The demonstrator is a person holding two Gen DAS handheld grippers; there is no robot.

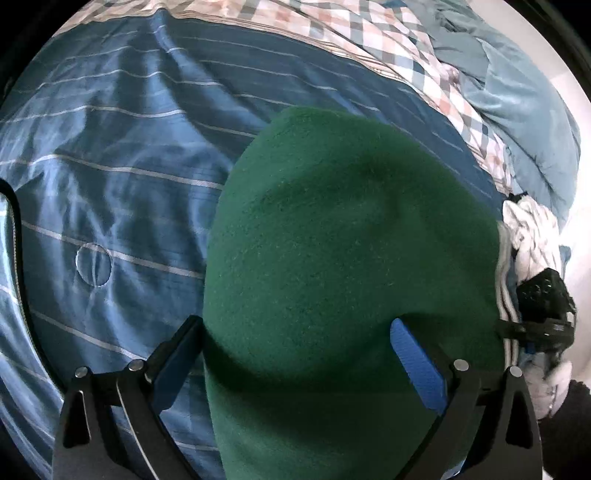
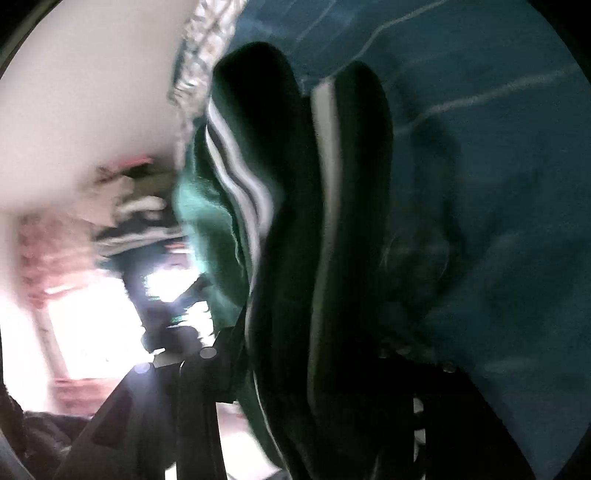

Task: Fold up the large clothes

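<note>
between the left gripper (image 1: 295, 325) fingers lies the green garment (image 1: 351, 240), a thick fleecy bundle with white side stripes. jaws stand wide; the blue pad (image 1: 417, 365) shows bare, with cloth running between the two pads. whether either pad presses the fabric cannot be told.

right gripper (image 2: 295, 369): picture blurred and dark. striped folds of the green garment run up between its fingers, but whether it pinches them or merely straddles them cannot be told.

garment rests doubled over on the blue striped bedcover (image 1: 110, 166), near the bed's right side. beyond it, a checked sheet (image 1: 369, 33) and a pale blue quilt (image 1: 524, 122); a crumpled white cloth (image 1: 532, 229) and some dark object sit just beside the garment's striped edge.

progress, as a judgement: at least one fold looks made, since layers show stacked in the right wrist view. bundle is still rounded and loose, so flattening, another fold, and squaring up seem left.

pose: left gripper tilts steeply down over the bundle; right gripper comes in low and shallower, from the striped edge.
</note>
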